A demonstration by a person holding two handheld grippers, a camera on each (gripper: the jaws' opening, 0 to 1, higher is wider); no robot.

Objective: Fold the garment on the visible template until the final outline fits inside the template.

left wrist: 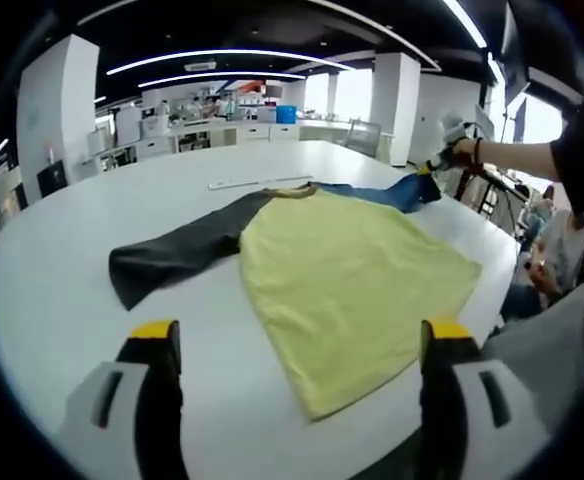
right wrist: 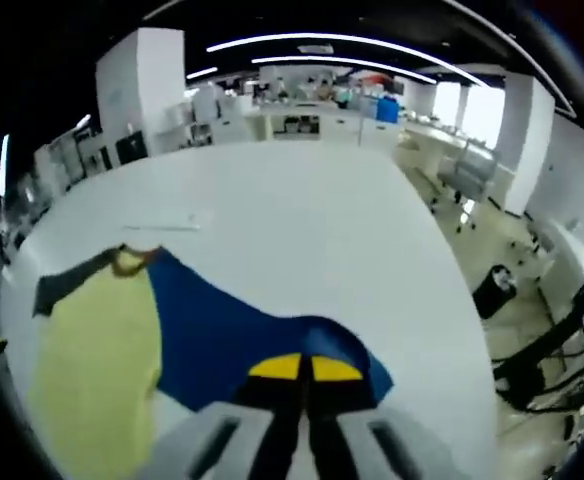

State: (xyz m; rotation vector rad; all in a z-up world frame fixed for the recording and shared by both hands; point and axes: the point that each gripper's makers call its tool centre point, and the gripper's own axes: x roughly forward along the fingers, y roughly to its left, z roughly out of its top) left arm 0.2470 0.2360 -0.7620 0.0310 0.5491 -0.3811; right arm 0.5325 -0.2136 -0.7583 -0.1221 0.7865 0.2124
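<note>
garment (left wrist: 352, 270) lies spread flat on the white table (left wrist: 62, 260), dark sleeve (left wrist: 182, 248) still out to the left, left gripper (left wrist: 297, 345) gaping above it, right gripper (right wrist: 305, 372) clenched on the blue sleeve (right wrist: 232, 330), so folding looks barely begun.

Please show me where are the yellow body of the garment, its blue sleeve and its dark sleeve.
Yellow body (left wrist: 357, 280), left gripper view, middle of the yellow panel.
Blue sleeve (right wrist: 227, 335), right gripper view, middle of the sleeve, ahead of the shut jaws.
Dark sleeve (left wrist: 177, 255), left gripper view, mid-length of the sleeve.
</note>
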